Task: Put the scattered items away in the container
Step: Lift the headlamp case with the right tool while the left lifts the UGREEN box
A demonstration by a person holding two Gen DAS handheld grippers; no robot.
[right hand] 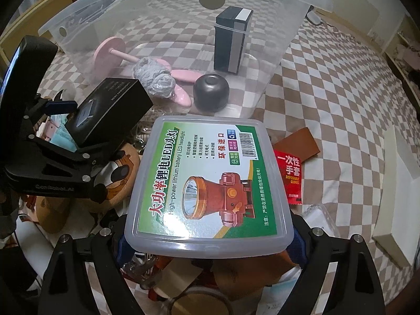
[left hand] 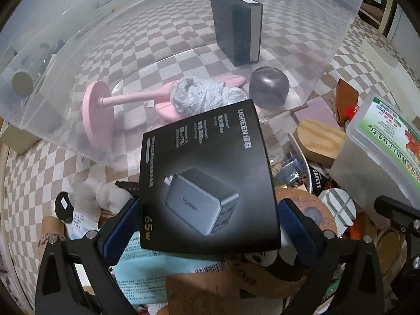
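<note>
The left claw [left hand: 210, 225] is clamped on a black charger box [left hand: 207, 178]; the right claw [right hand: 210, 239] grips a headlamp case [right hand: 207, 181]. Both hang above clutter, seemingly short of the clear bin [right hand: 275, 60] beyond.

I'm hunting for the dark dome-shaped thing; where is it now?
The dome sits inside the clear bin, at its near edge, right of the pink stand and in front of the upright black box.
</note>
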